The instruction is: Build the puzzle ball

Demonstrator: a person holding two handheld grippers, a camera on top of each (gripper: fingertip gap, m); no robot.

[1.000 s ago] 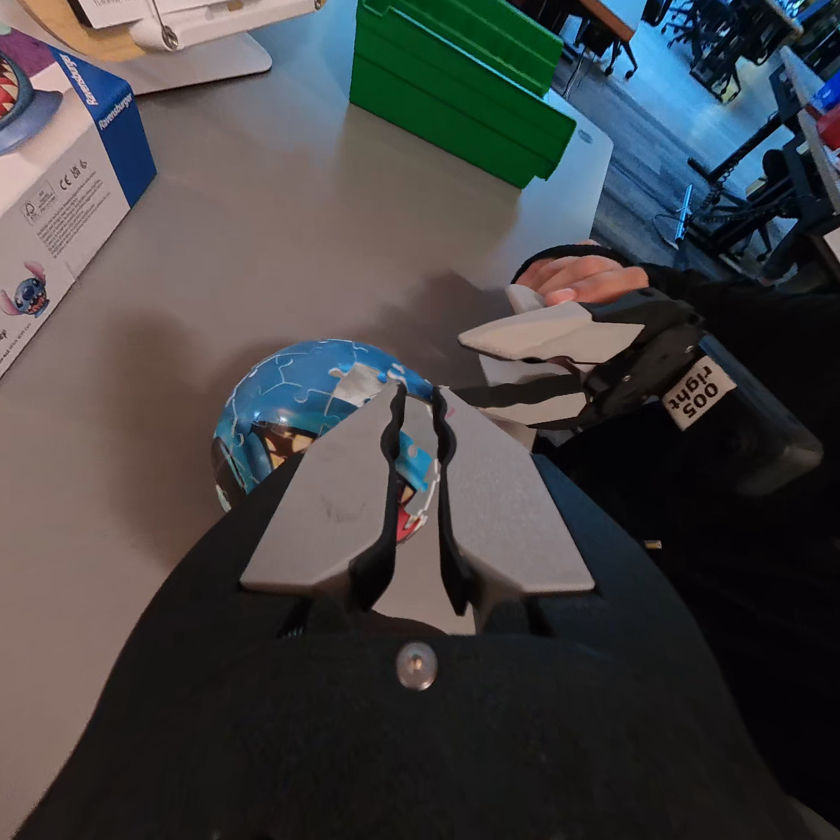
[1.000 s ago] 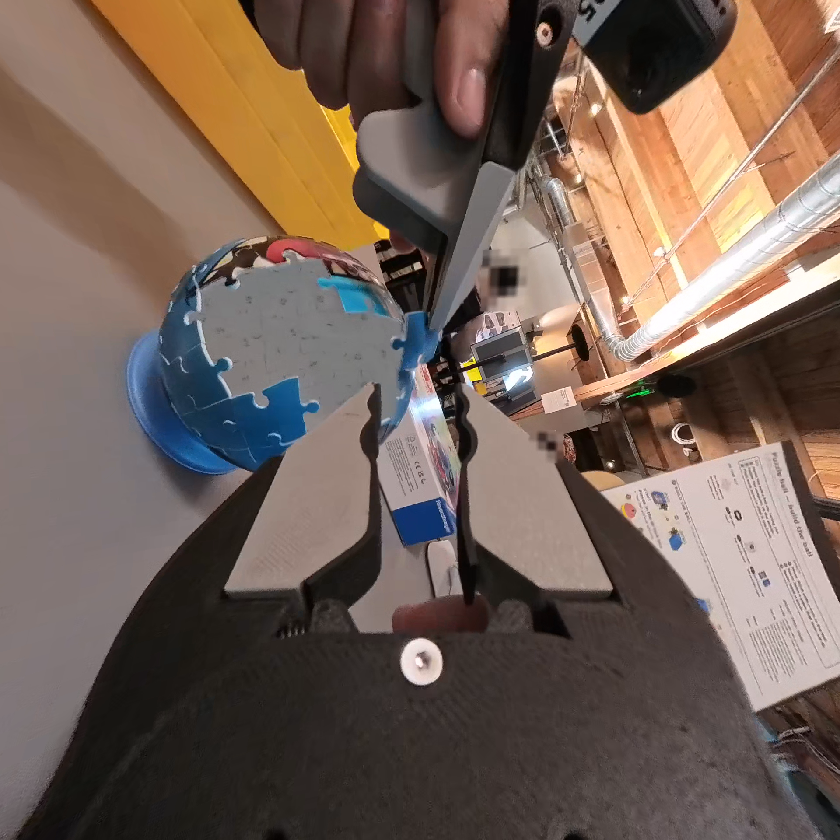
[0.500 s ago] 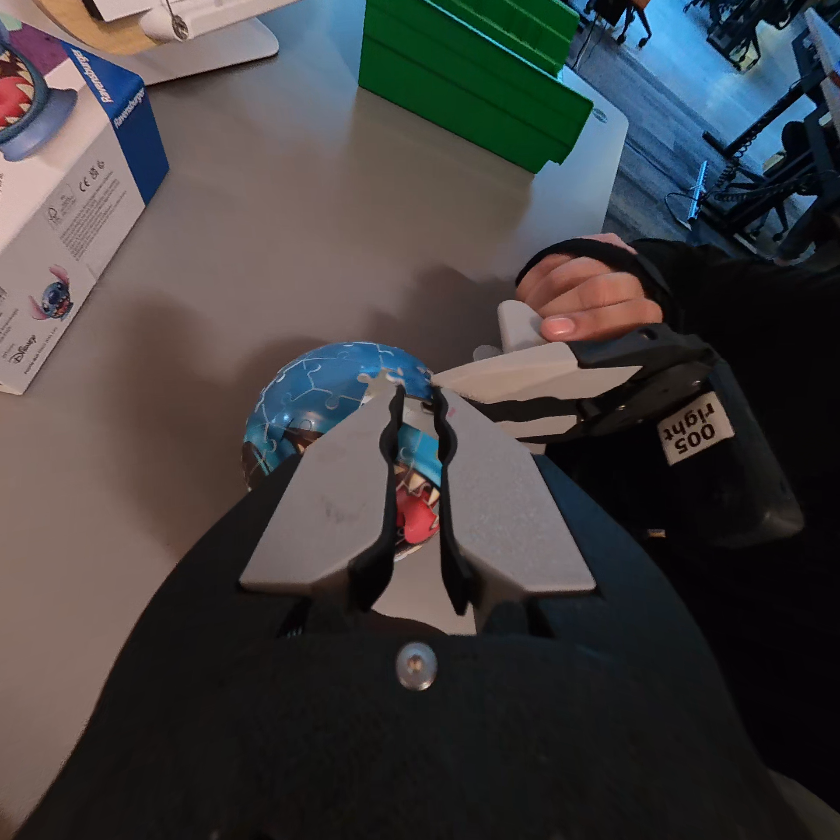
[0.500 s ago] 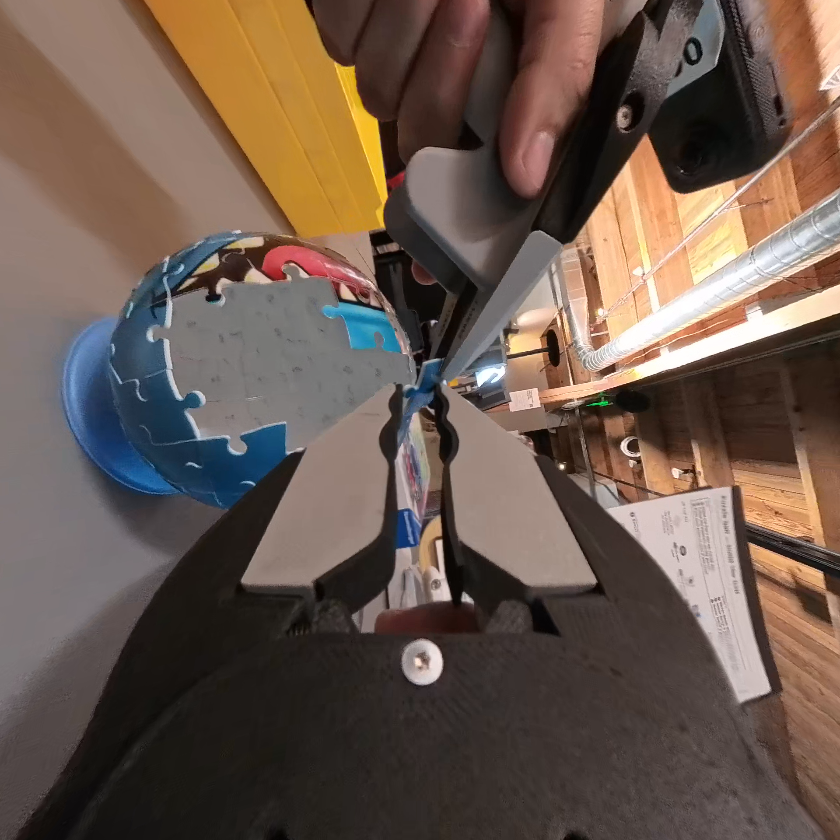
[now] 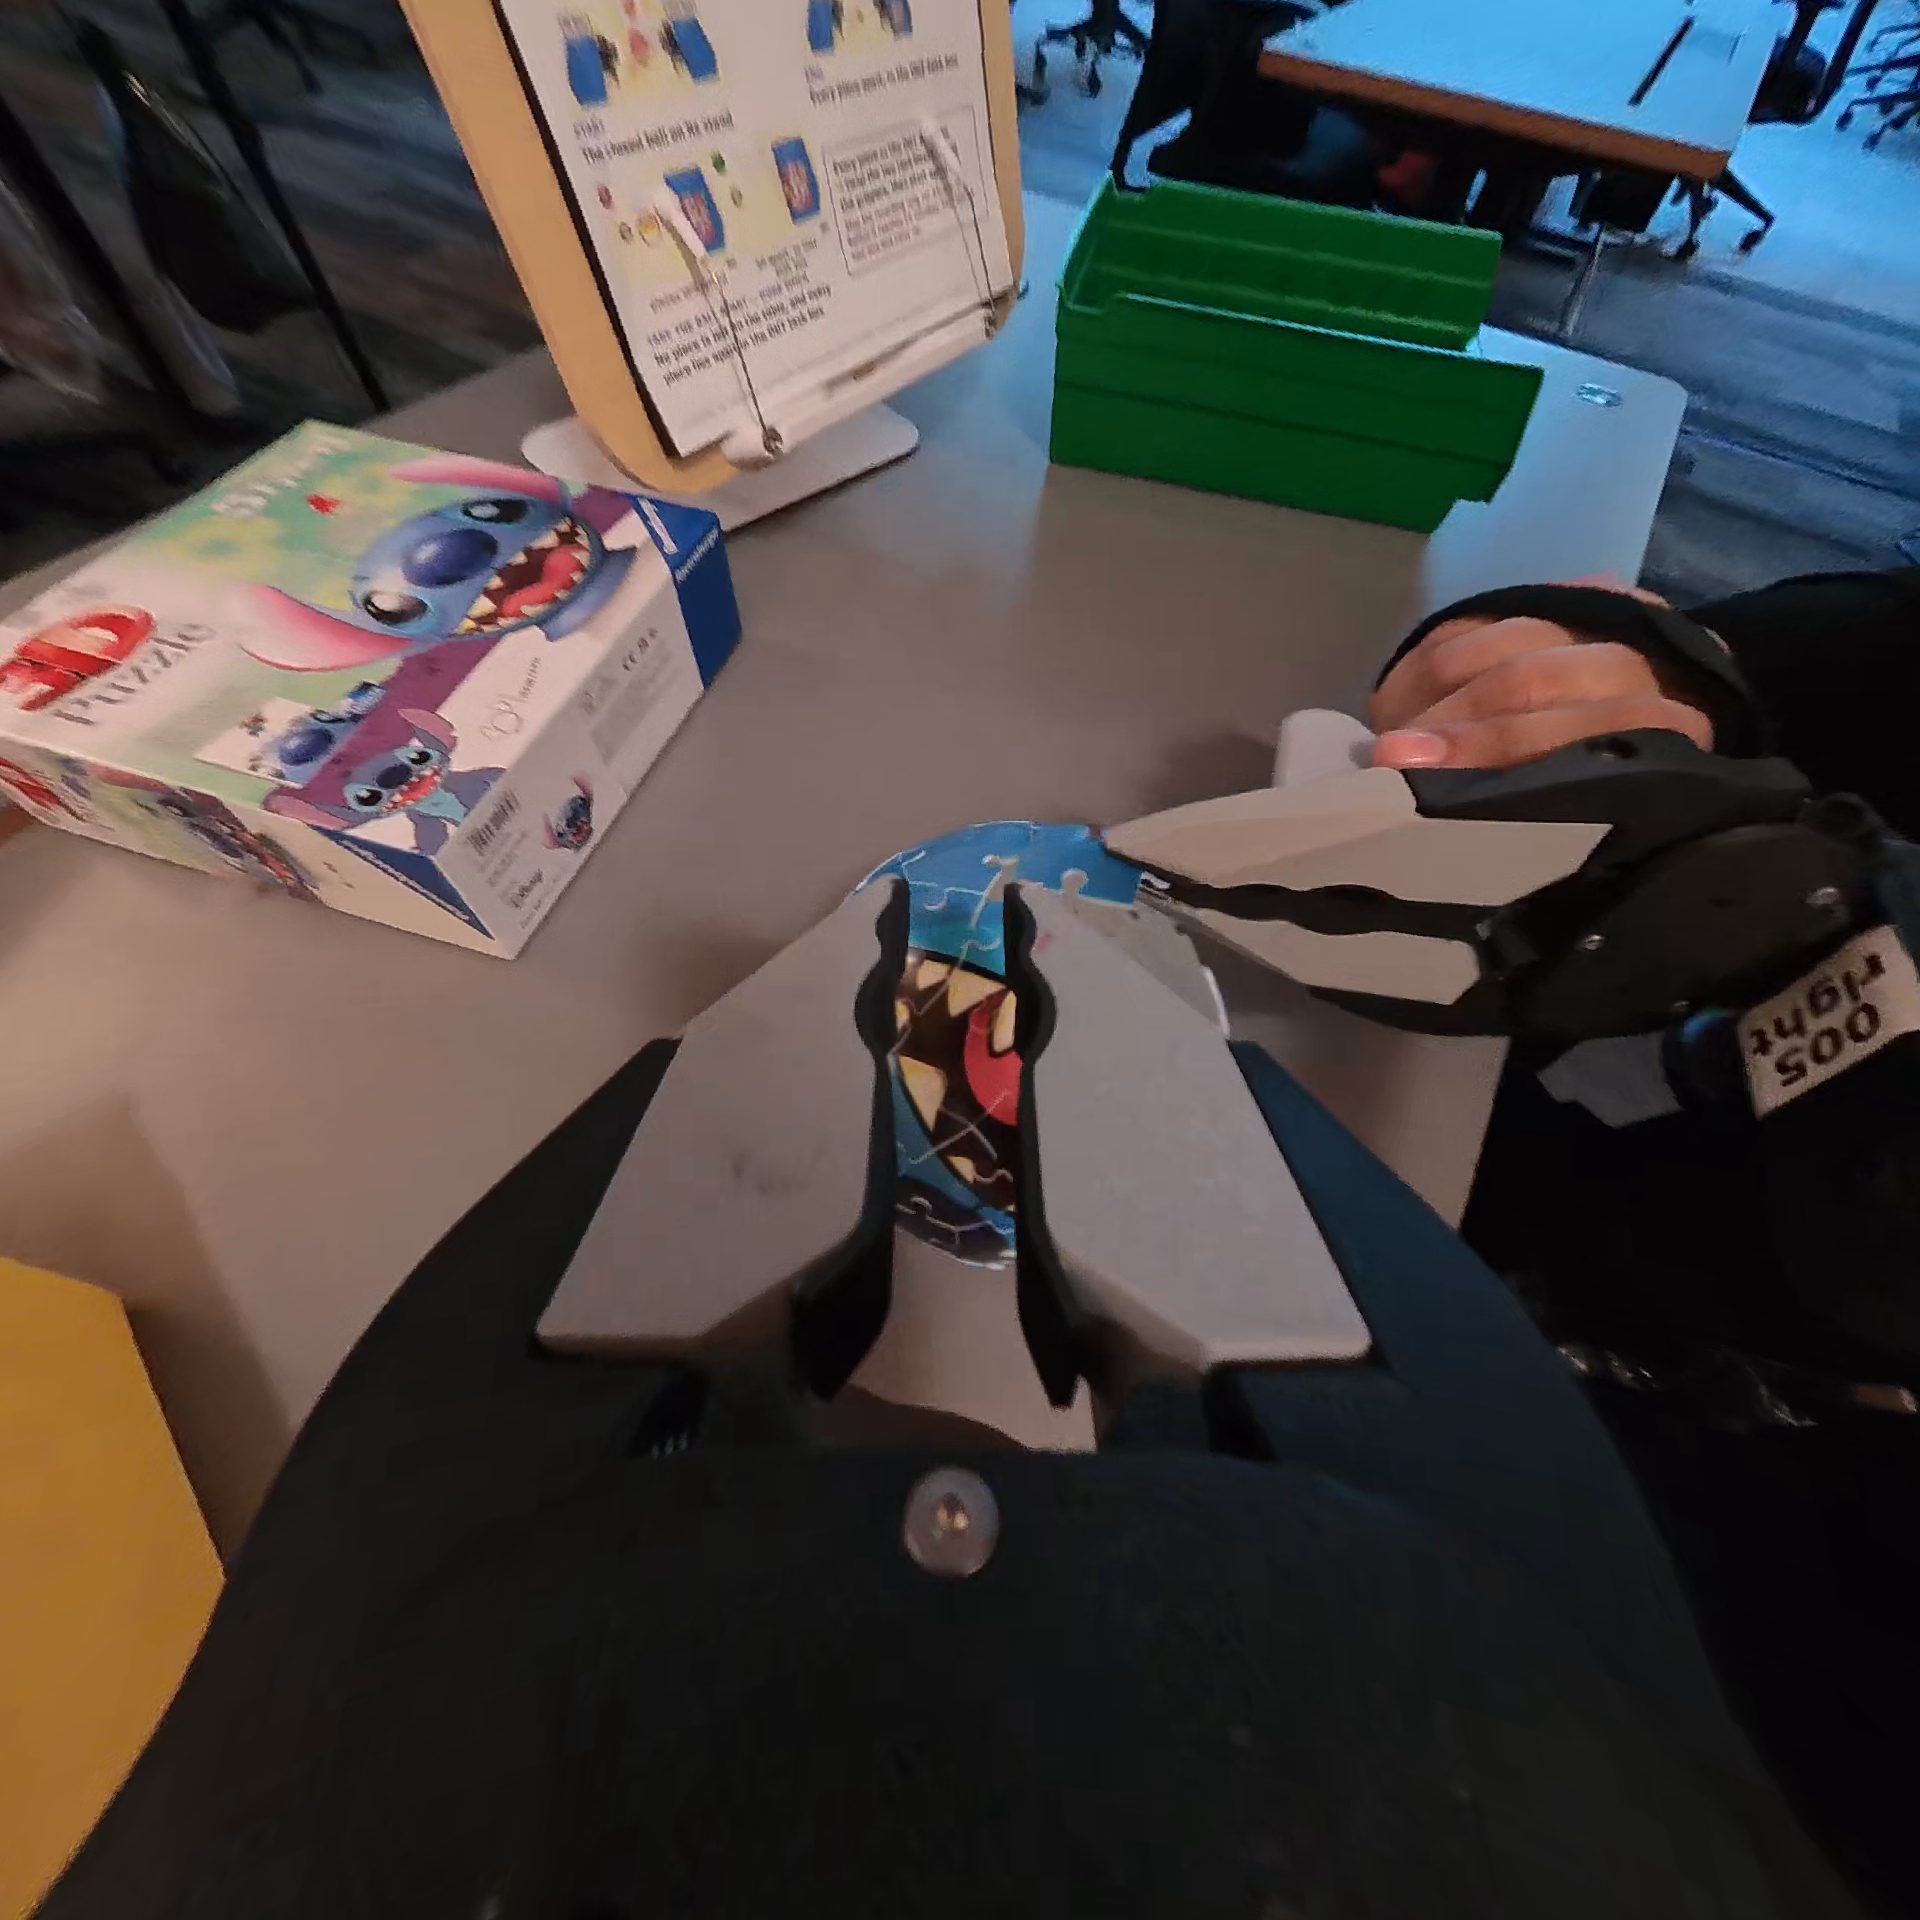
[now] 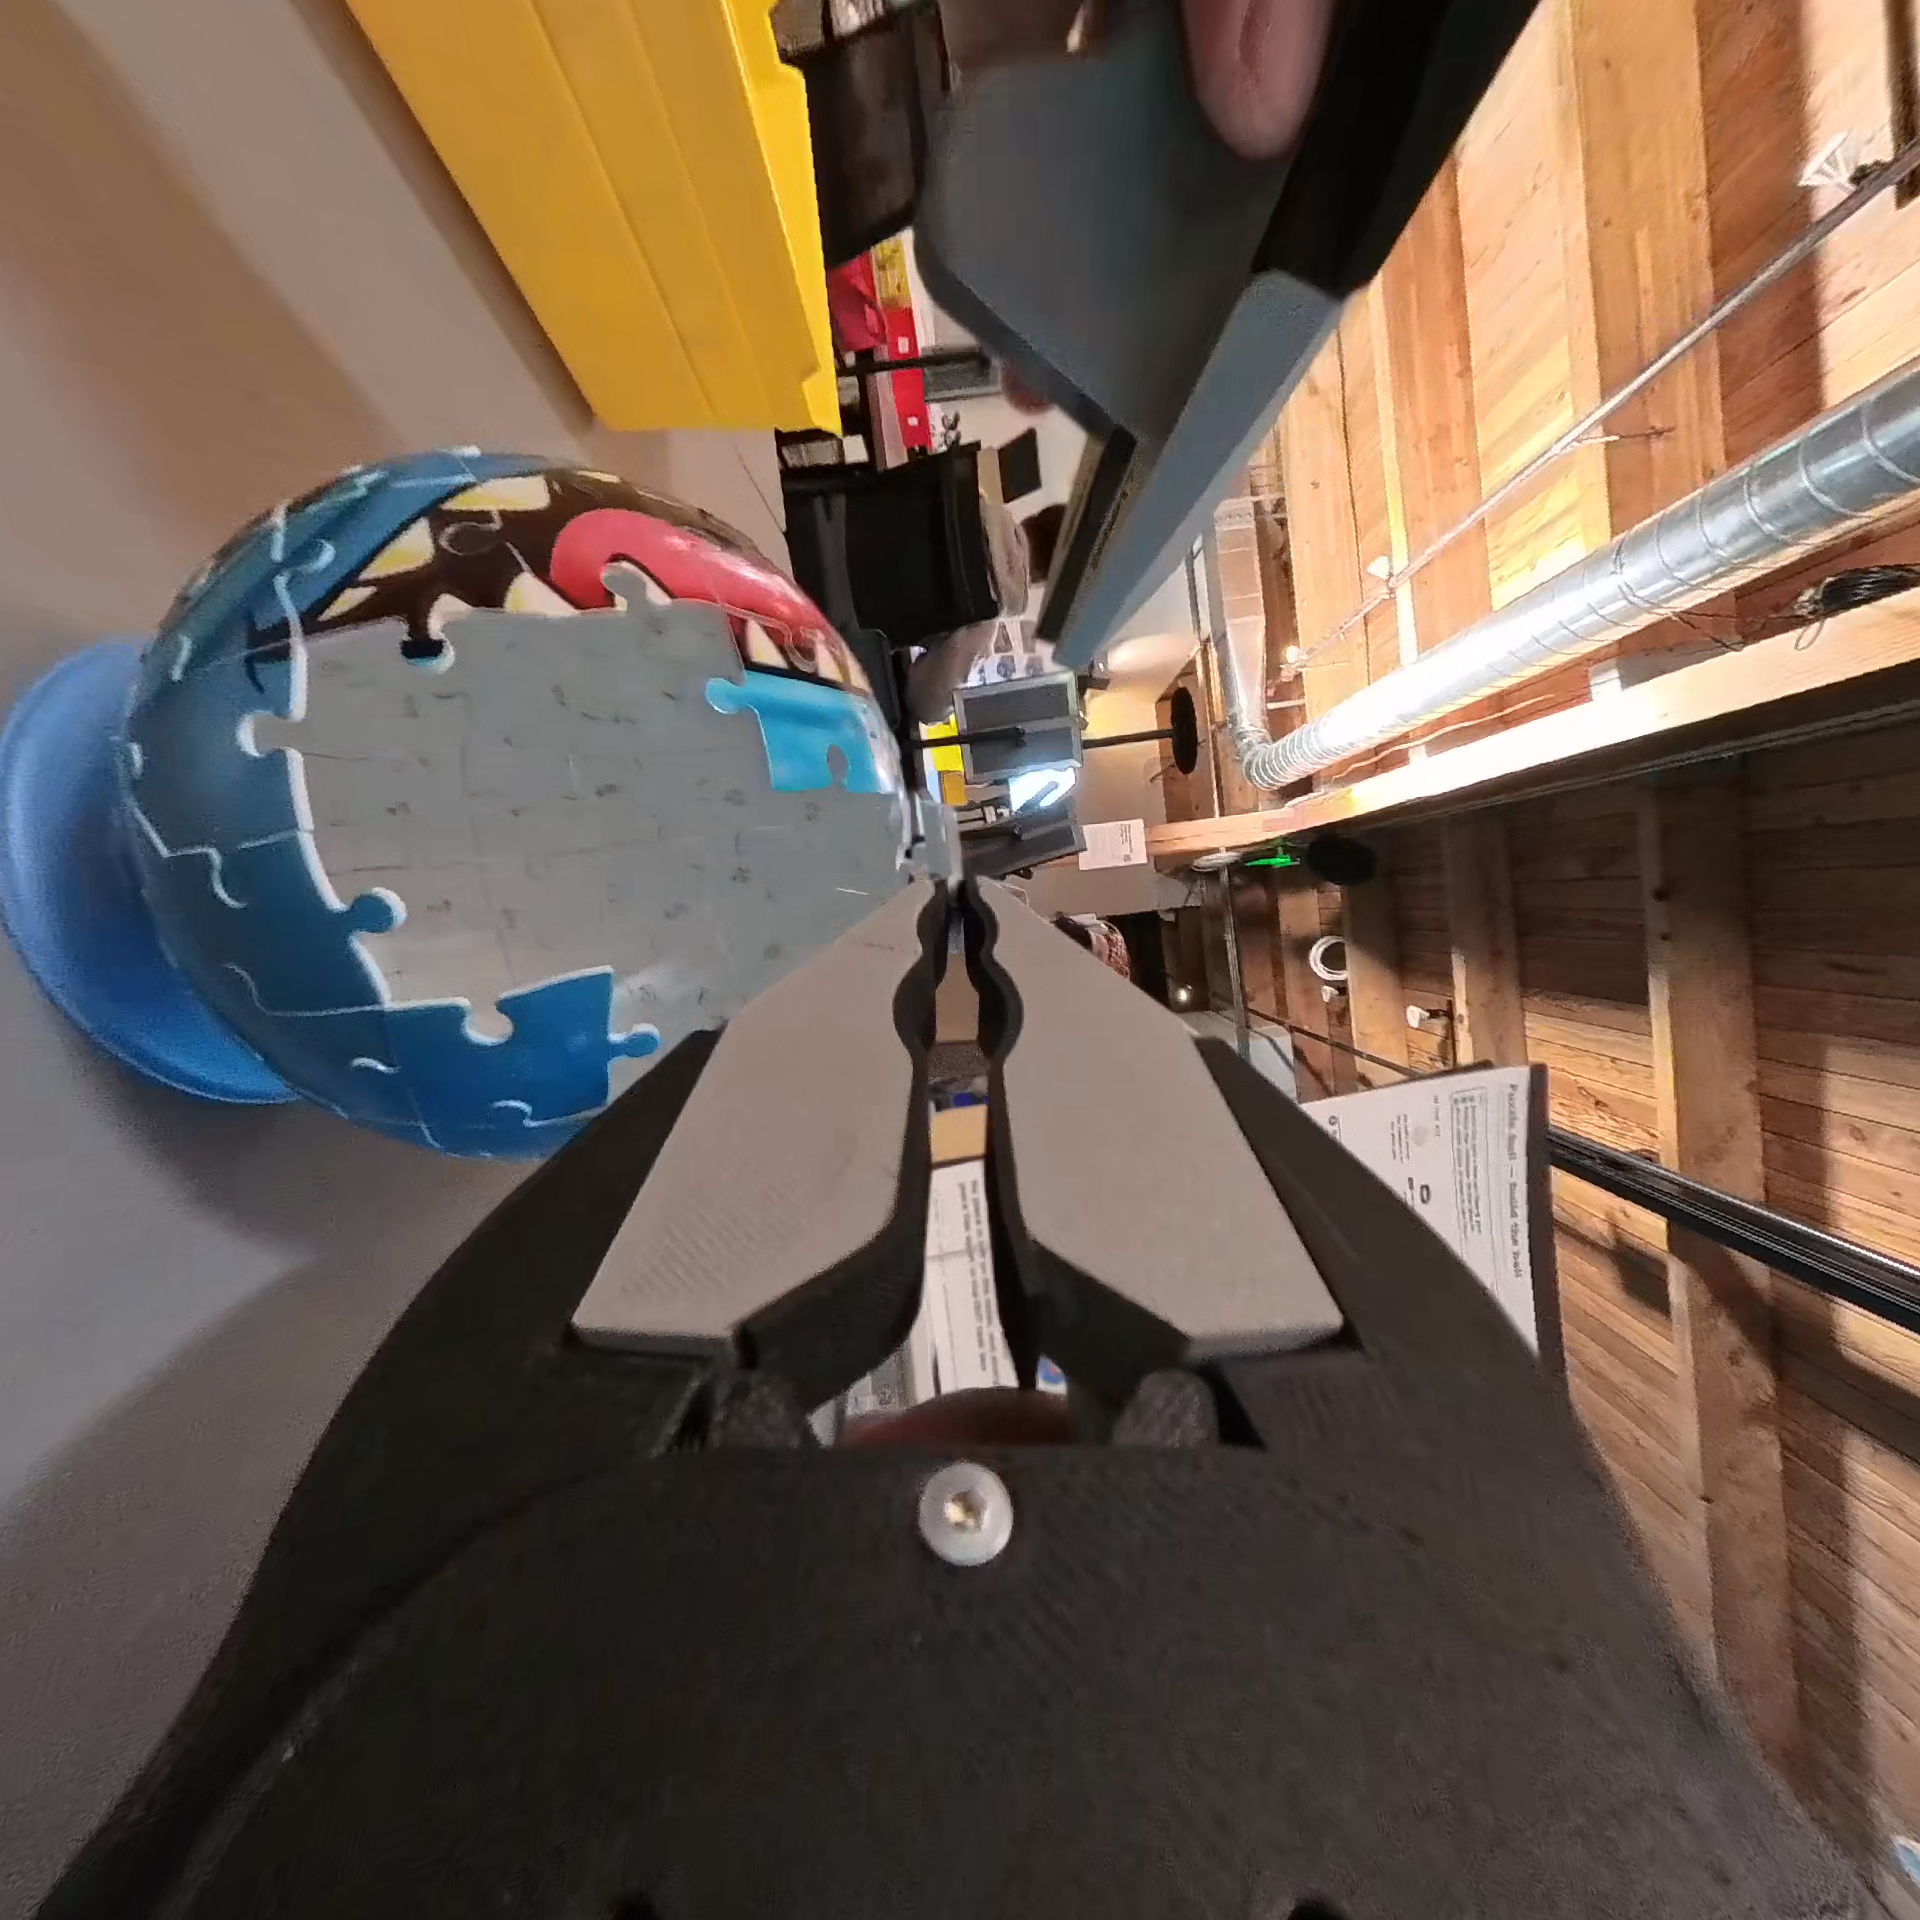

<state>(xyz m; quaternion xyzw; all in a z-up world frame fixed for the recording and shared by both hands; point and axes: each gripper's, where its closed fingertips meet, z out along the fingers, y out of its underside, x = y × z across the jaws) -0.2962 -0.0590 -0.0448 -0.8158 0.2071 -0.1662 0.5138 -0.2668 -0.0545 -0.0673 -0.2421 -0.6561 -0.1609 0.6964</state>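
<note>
The puzzle ball (image 6: 468,810) is blue with a toothy mouth print and stands on a blue ring stand (image 6: 62,883). A large gap in its side shows the grey inside. My right gripper (image 6: 951,894) is shut on a small puzzle piece (image 6: 928,847) at the ball's top edge. In the left wrist view it (image 5: 1127,852) reaches in from the right onto the ball (image 5: 987,868). My left gripper (image 5: 954,904) hovers above the ball, narrowly open and empty. Its fingers (image 6: 1143,468) show above the ball in the right wrist view, apart from it.
The puzzle box (image 5: 343,675) lies at the left on the grey table (image 5: 935,623). An instruction board on a stand (image 5: 769,208) and stacked green bins (image 5: 1278,353) stand at the back. A yellow bin (image 5: 83,1558) sits near left, also in the right wrist view (image 6: 644,208). There is about 5 centimeters between the tips of the two grippers.
My right gripper has closed onto the piece at the ball's top. My left gripper has let go of that piece and drawn back and up from the ball.
</note>
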